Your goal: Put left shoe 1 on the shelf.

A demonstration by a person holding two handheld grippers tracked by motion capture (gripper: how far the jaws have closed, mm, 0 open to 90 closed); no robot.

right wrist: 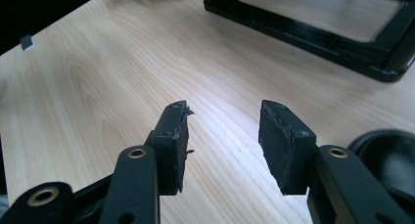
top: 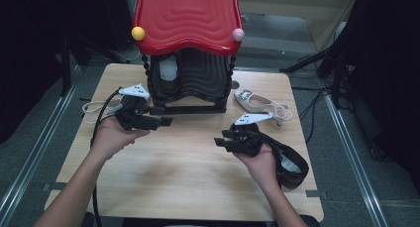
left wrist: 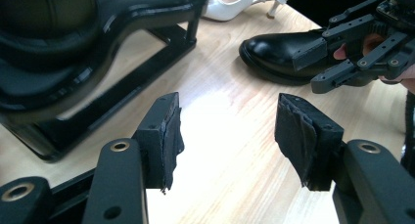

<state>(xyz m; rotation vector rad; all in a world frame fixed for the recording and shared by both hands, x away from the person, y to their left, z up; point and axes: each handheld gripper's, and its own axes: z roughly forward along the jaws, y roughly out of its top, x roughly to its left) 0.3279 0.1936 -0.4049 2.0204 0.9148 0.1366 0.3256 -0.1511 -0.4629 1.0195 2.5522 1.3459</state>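
Here I hold my left tool (top: 166, 121) and right tool (top: 221, 140) apart, both empty with jaws spread, above the worktop (top: 183, 162), apparently readying to lift the black boot (top: 289, 165) beside my right hand toward the shoe rack (top: 190, 83).

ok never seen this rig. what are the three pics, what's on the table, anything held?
A person holds a hand-operated two-jaw gripper in each hand: left gripper, right gripper. The high view looks down from above; the other two come from cameras riding on each gripper, looking along its own black jaws. On the wooden table stand a black shoe rack with a red roof, a white heeled shoe and a black boot beside the right hand. Both grippers are open, and hold nothing.
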